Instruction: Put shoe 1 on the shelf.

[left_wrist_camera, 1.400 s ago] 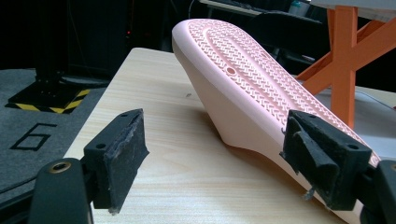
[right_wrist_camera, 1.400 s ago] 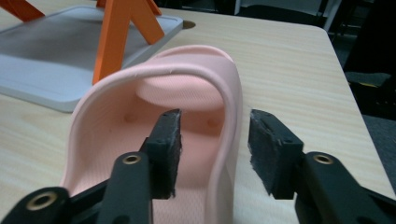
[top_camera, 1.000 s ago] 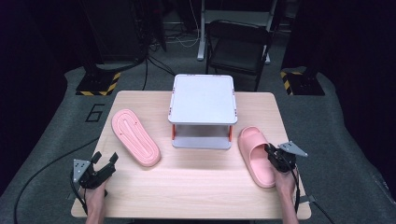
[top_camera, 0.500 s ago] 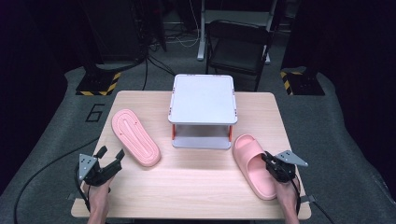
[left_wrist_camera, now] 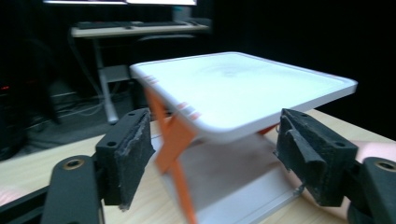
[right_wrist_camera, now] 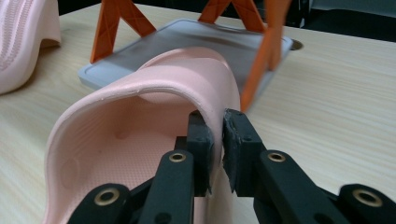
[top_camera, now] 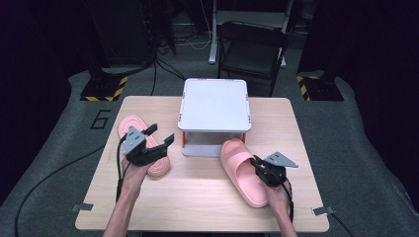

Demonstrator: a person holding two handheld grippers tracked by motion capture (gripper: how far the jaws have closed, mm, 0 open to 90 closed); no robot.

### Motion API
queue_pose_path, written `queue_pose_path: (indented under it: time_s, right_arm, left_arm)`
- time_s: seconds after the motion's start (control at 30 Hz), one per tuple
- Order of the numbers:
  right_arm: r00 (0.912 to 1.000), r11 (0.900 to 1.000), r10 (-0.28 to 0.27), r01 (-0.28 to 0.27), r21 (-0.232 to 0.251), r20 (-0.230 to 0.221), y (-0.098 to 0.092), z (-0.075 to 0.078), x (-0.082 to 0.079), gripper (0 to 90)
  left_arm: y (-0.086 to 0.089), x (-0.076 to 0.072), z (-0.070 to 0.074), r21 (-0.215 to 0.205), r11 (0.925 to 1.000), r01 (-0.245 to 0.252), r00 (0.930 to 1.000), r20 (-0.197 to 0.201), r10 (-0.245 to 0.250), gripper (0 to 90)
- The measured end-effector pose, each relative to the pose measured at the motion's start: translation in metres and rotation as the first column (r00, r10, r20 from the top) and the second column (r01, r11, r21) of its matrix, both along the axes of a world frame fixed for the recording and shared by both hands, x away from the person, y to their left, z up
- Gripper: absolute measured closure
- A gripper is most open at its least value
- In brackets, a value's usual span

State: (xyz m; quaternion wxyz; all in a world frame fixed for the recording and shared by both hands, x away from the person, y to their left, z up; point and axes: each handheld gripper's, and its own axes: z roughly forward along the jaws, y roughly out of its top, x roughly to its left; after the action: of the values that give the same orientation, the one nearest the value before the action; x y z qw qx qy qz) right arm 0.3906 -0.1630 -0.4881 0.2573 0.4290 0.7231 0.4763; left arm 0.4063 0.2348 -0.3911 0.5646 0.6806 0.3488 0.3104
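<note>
**Right hand-held gripper clamped on slide; left one open, empty**

Right hand-held gripper (top_camera: 258, 167): jaws brought together on the strap edge of the right slide (top_camera: 243, 169), pads pressed to both sides of the pink strap, as seen in the right gripper view (right_wrist_camera: 215, 140). The slide is seen on the table (top_camera: 207, 207), toe end just in front of the rack (top_camera: 215, 104), heel toward the person, at the table's right-front part. Whether the sole is fully down on the wood cannot be told.

Left hand-held gripper (top_camera: 163, 137): jaws held apart, w/ nothing between the pads; they have just been closing a little. It is held above the left slide (top_camera: 129, 125), which lies flat on the table left of the rack; the slide's near end is hidden under the hand-held gripper. No contact w/ the slide can be made out. In the left gripper view the jaws are pointed at the rack (left_wrist_camera: 243, 88), its white top and orange legs being framed between the two pads (left_wrist_camera: 133, 149).

The two slides are kept well apart, rack between them at the back.
</note>
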Motion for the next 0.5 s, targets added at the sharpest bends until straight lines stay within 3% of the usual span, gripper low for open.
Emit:
queue_pose_path:
  time_s: [0.03,0.07,0.1,0.17,0.27,0.37,0.5]
  right_arm:
    - [1.0000,1.000,0.000,0.000,0.000,-0.003,0.013,-0.001,0.007,80.9]
    - [1.0000,1.000,0.000,0.000,0.000,-0.003,0.013,-0.001,0.007,80.9]
    - [0.9999,1.000,-0.007,0.007,-0.002,-0.010,0.027,-0.005,0.016,80.4]
    - [0.9997,1.000,-0.014,0.015,0.007,-0.017,0.031,-0.007,0.018,80.4]
    - [0.9993,0.998,-0.030,0.031,0.046,-0.024,0.051,-0.016,0.031,80.5]
    - [0.9986,0.997,-0.051,0.052,0.058,-0.013,0.065,-0.017,0.039,80.3]
    - [0.9955,0.994,-0.094,0.095,0.063,-0.013,0.082,-0.017,0.048,80.2]
  left_arm:
    - [-0.013,0.014,0.002,0.013,0.9996,0.026,0.9987,-0.043,-0.025,28.4]
    - [-0.013,0.014,0.002,0.013,0.9996,0.026,0.9987,-0.043,-0.025,28.4]
    - [-0.024,0.027,0.002,0.021,0.9991,0.036,0.9967,-0.074,-0.034,28.6]
    - [-0.028,0.033,0.000,0.023,0.9989,0.040,0.9955,-0.087,-0.038,28.8]
    - [-0.043,0.048,-0.007,0.013,0.9994,0.032,0.9909,-0.131,-0.030,29.6]
    - [-0.047,0.053,-0.010,0.022,0.9997,0.008,0.9924,-0.123,-0.005,30.8]
    - [-0.049,0.059,-0.010,0.021,0.9997,0.011,0.9923,-0.124,-0.009,31.5]
